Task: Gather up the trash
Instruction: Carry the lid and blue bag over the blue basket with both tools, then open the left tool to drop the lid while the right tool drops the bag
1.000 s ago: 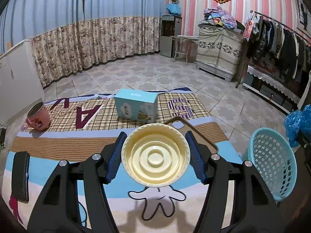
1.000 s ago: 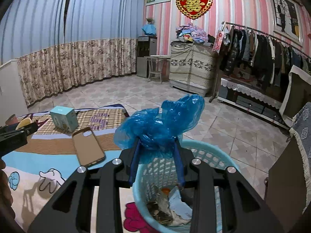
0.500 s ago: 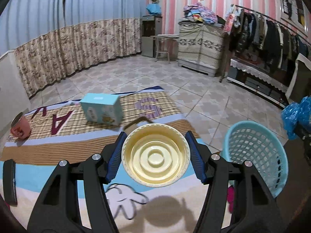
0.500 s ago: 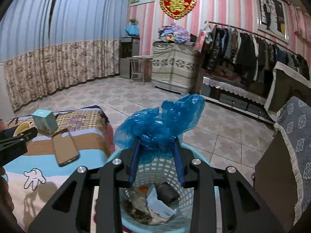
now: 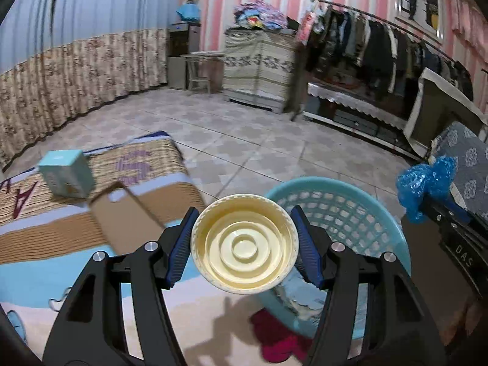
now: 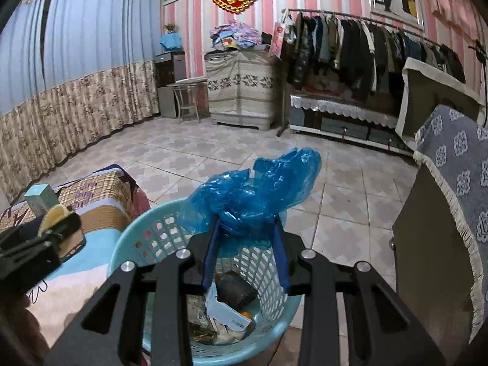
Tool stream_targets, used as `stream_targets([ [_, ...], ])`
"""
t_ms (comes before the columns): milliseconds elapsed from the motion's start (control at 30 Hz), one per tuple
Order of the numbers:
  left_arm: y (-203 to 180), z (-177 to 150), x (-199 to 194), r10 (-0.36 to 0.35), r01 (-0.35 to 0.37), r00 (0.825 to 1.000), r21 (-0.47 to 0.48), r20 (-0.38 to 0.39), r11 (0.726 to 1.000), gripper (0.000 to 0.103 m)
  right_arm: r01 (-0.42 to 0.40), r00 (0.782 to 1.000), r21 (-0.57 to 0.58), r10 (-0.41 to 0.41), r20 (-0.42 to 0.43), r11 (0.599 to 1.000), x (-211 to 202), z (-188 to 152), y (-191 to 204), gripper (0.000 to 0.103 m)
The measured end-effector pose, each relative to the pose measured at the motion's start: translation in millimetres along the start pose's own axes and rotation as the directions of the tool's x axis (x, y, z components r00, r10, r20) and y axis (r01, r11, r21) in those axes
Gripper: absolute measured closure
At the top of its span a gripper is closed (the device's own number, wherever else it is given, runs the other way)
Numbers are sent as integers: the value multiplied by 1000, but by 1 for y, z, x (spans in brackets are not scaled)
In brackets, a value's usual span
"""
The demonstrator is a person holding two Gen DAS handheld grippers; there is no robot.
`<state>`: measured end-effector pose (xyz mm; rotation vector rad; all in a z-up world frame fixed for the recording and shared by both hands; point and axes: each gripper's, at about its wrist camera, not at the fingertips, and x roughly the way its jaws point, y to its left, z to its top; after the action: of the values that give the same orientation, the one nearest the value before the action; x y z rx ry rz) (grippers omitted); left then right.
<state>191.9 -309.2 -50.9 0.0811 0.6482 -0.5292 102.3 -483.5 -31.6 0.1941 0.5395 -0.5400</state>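
Observation:
A cream round plastic lid [image 5: 244, 244] sits clamped between the blue pads of my left gripper [image 5: 244, 245], at the near left rim of the light-blue mesh basket [image 5: 360, 210]. My right gripper [image 6: 247, 238] is shut on a crumpled blue plastic bag [image 6: 253, 195] and hangs right over the basket [image 6: 137, 238], which holds paper scraps and a dark lump. The left gripper with the lid [image 6: 53, 215] shows at the left edge of the right wrist view. The bag [image 5: 427, 180] in the right gripper appears at the right of the left wrist view.
The bed's patterned blanket [image 5: 45, 231] carries a teal box [image 5: 65, 172] and a brown phone case [image 5: 122, 216]. A cloth-draped cabinet [image 6: 451, 189] stands right of the basket. Tiled floor, a clothes rack [image 6: 366, 52] and curtains lie beyond.
Both grippers have swung right, from over the bed toward the basket. The basket has come closer and more central in both views. The grips on lid and bag are unchanged.

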Motion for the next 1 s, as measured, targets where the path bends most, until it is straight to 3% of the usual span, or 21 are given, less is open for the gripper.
stream_targets([
  [400, -34, 3, 23, -76, 78, 997, 64, -31, 995, 42, 25, 999, 37, -23, -34, 999, 15, -7, -14, 70],
  [500, -31, 6, 20, -87, 88, 996, 51, -22, 995, 28, 24, 999, 22, -23, -37, 999, 18, -7, -11, 70],
  [633, -24, 9, 13, -62, 62, 998, 43, 2, 997, 22, 20, 999, 15, -19, -44, 1000, 20, -9, -6, 70],
  [1000, 28, 14, -7, 106, -105, 993, -39, 44, 994, 9, 2, 998, -7, -2, -61, 1000, 30, -10, 10, 68],
])
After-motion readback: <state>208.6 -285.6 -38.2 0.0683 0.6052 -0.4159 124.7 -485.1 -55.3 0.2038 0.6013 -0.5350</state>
